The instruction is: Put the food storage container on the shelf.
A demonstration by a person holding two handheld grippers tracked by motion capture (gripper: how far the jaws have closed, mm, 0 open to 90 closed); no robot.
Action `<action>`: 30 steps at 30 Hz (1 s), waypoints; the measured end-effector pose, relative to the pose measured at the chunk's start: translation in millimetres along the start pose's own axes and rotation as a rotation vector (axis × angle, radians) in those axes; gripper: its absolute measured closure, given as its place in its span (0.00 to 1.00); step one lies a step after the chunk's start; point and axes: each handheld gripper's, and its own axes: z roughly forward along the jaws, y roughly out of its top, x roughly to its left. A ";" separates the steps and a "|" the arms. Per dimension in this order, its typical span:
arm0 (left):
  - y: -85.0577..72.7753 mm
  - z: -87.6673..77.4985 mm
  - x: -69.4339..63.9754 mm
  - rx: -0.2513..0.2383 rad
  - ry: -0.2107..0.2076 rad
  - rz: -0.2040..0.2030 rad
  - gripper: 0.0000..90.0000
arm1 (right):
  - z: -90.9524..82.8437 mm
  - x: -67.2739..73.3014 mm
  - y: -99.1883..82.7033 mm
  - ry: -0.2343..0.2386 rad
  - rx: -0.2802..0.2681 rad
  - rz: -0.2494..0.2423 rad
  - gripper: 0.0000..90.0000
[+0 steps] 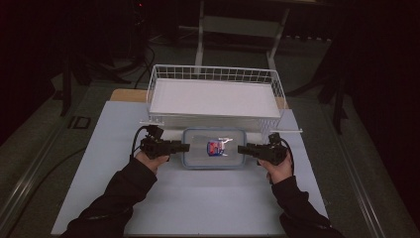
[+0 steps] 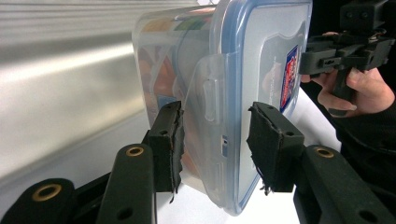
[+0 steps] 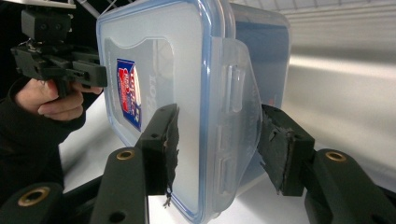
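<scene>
A clear plastic box [image 1: 200, 159] with a blue-rimmed lid and a red and blue label sits between my two grippers, just in front of the basket. My left gripper [image 1: 184, 147] grips its left end. In the left gripper view the box [image 2: 252, 60] is turned sideways, and the left gripper [image 2: 215, 121] has one pad on the lid and one on the body, around the latch flap. My right gripper [image 1: 241, 148] holds the right end. In the right gripper view the right gripper [image 3: 217, 126] clamps the box [image 3: 154, 60] the same way. Orange items show through the wall.
A white wire basket [image 1: 213, 69] with a white floor stands right behind the box. A pale sheet [image 1: 198, 198] covers the table toward the person. Dark floor, cables and frame legs surround the table. Each gripper view shows the other hand [image 2: 355, 88] [image 3: 51, 100] past the box.
</scene>
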 end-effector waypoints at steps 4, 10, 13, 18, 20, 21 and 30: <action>0.7 8.1 7.5 -0.003 0.017 -0.013 0.61 | 5.4 -9.2 2.9 -0.010 -0.016 0.011 0.55; 2.3 15.6 16.9 -0.024 0.032 0.007 0.60 | 12.5 -16.5 5.3 -0.032 -0.028 0.009 0.55; 3.8 19.8 17.1 -0.036 0.048 0.001 0.60 | 16.1 -18.8 6.5 -0.053 -0.026 -0.001 0.54; 4.1 25.3 21.6 -0.036 0.050 -0.030 0.59 | 20.3 -22.1 6.7 -0.074 -0.017 0.008 0.54; 6.5 24.3 30.4 -0.037 0.094 0.044 0.59 | 21.3 -23.7 7.4 -0.077 -0.021 0.003 0.54; 6.0 24.7 29.5 -0.041 0.092 0.033 0.59 | 21.8 -23.5 8.2 -0.079 -0.021 -0.007 0.53; 4.8 24.9 29.8 -0.051 0.093 0.028 0.58 | 21.6 -16.5 8.0 -0.126 -0.028 -0.038 0.53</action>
